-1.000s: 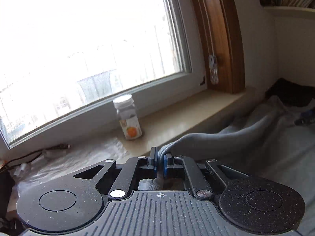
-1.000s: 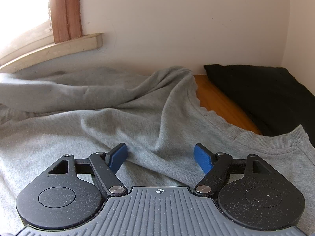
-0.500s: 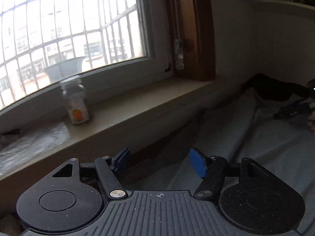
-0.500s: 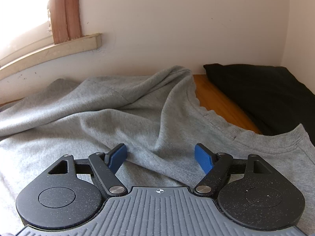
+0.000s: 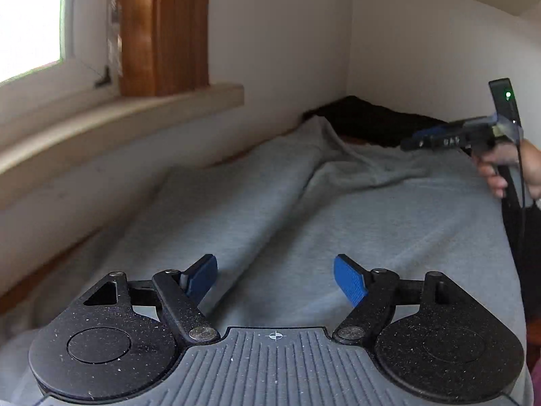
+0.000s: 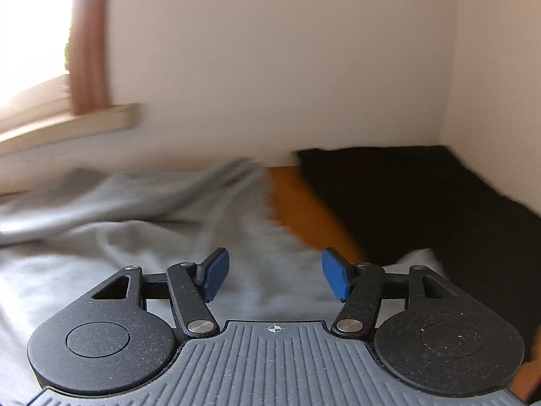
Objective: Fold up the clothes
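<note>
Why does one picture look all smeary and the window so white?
Right wrist view: the camera is moving, so the grey sweatshirt, the black cloth and the windowsill are streaked, while the right gripper, moving with it, stays sharp. Left wrist view: mostly sharp; daylight blows the window out to plain white, and the fisheye lens bends the sill.

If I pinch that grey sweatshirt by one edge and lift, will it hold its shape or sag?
Likely sag: the grey sweatshirt lies in soft ridges and rumples near the wall, so it looks floppy. The knit looks thick, so it is probably fairly heavy and would drag rather than slide. Both the left gripper and right gripper are open and could share it.
</note>
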